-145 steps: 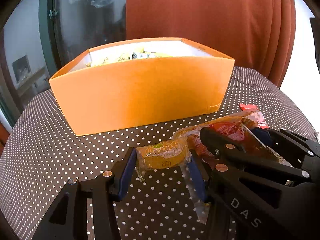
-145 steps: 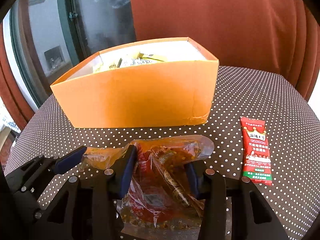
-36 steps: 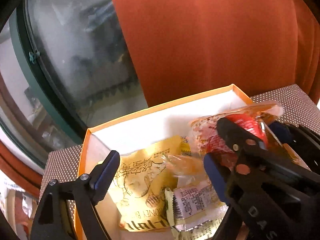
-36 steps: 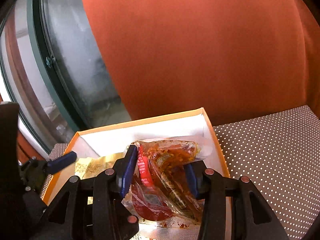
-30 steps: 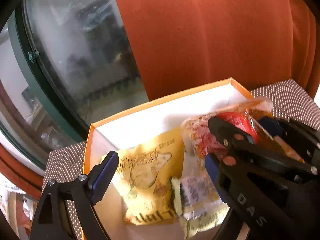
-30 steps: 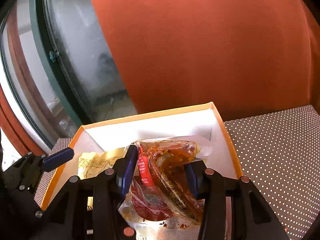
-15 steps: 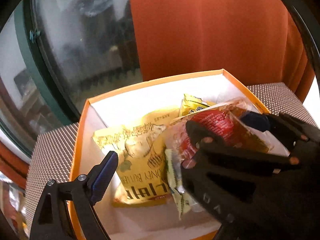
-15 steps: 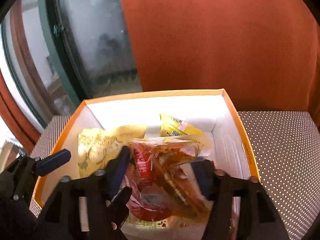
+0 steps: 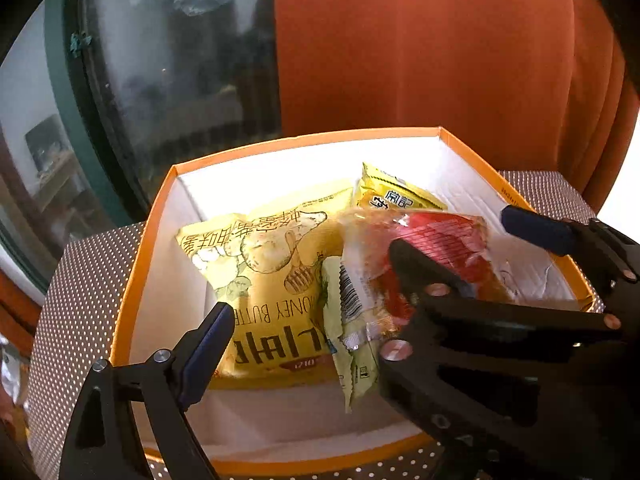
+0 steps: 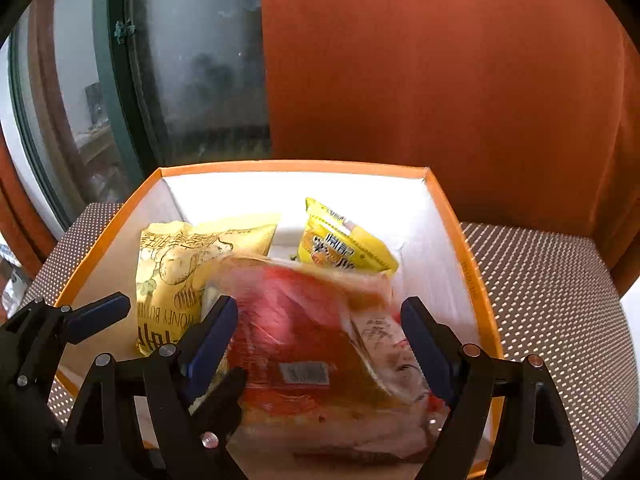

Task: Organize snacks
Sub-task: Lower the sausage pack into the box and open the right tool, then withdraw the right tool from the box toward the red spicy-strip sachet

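An orange box with white inner walls holds a big yellow honey-butter chip bag, a small yellow packet and a pale green wrapped snack. A clear bag of red snacks lies blurred inside the box between the spread fingers of my right gripper, which is open. My left gripper hangs open and empty over the box's left half; its right finger is hidden behind the right gripper.
The box stands on a brown table with white dots. An orange curtain hangs close behind, with a dark window at the left.
My right gripper has opened and the red snack bag has dropped into the box. The left gripper let go of its wrapped snack earlier and stays open. Both views tilted further down.
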